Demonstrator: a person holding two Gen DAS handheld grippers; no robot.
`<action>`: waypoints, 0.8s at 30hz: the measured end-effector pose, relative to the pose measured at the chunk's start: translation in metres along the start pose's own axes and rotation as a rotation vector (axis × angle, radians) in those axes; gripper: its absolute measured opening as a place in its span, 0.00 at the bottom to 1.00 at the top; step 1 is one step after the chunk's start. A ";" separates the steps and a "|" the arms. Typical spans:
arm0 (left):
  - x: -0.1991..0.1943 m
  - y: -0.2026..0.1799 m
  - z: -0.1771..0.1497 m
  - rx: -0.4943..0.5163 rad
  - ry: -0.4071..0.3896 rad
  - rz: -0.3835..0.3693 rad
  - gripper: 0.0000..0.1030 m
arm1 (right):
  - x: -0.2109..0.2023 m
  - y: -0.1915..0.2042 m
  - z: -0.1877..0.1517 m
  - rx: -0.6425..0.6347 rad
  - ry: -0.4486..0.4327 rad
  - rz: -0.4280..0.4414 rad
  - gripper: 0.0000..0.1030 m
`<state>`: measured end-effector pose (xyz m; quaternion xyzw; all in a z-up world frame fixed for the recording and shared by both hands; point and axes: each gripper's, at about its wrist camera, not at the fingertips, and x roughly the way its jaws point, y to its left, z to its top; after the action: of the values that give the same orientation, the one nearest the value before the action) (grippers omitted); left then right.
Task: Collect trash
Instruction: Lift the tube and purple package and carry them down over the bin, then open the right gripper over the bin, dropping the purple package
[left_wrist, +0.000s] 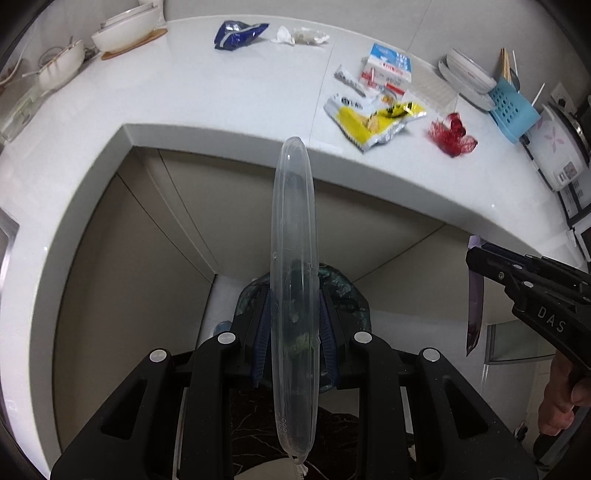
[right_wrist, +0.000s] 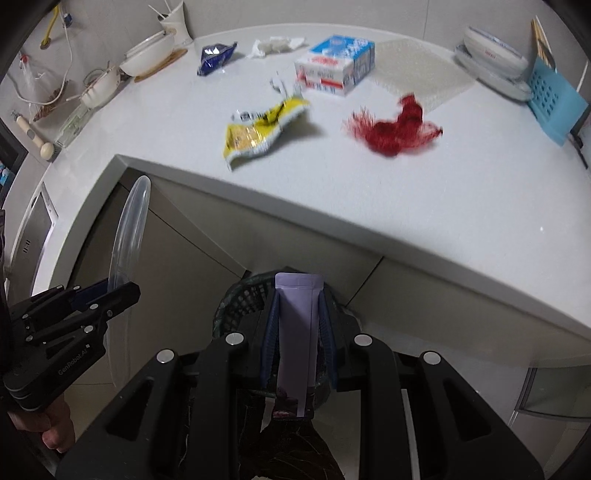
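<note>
Left wrist view: the left gripper (left_wrist: 294, 328) is clamped edge-on around a clear plastic lid (left_wrist: 293, 258), held above the bag-lined trash bin (left_wrist: 351, 295) on the floor. Right wrist view: the right gripper (right_wrist: 298, 332) pinches a purple pouch (right_wrist: 297, 332) over that bin. A yellow wrapper (right_wrist: 260, 129) and red netting (right_wrist: 393, 127) lie on the white counter (right_wrist: 406, 206).

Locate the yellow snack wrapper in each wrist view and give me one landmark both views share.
Left wrist view: the yellow snack wrapper lies right of centre on the white countertop, near its front edge, left of the red mesh scrap.
Right wrist view: the wrapper lies left of centre, near the counter's front edge, again left of the red scrap.
Shared landmark: the blue-and-white carton just behind the wrapper.
</note>
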<state>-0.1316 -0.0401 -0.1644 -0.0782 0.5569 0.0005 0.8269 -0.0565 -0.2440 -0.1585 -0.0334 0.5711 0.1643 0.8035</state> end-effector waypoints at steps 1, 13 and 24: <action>0.004 0.000 -0.002 -0.001 0.004 -0.002 0.24 | 0.004 -0.001 -0.003 0.002 0.005 0.004 0.20; 0.048 0.011 -0.022 -0.044 0.043 -0.032 0.24 | 0.058 -0.003 -0.023 -0.007 0.078 0.011 0.20; 0.074 0.019 -0.034 -0.024 0.045 -0.043 0.24 | 0.104 0.010 -0.025 -0.053 0.098 0.046 0.21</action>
<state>-0.1365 -0.0321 -0.2476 -0.1001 0.5733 -0.0123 0.8131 -0.0515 -0.2175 -0.2621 -0.0497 0.6059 0.1960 0.7694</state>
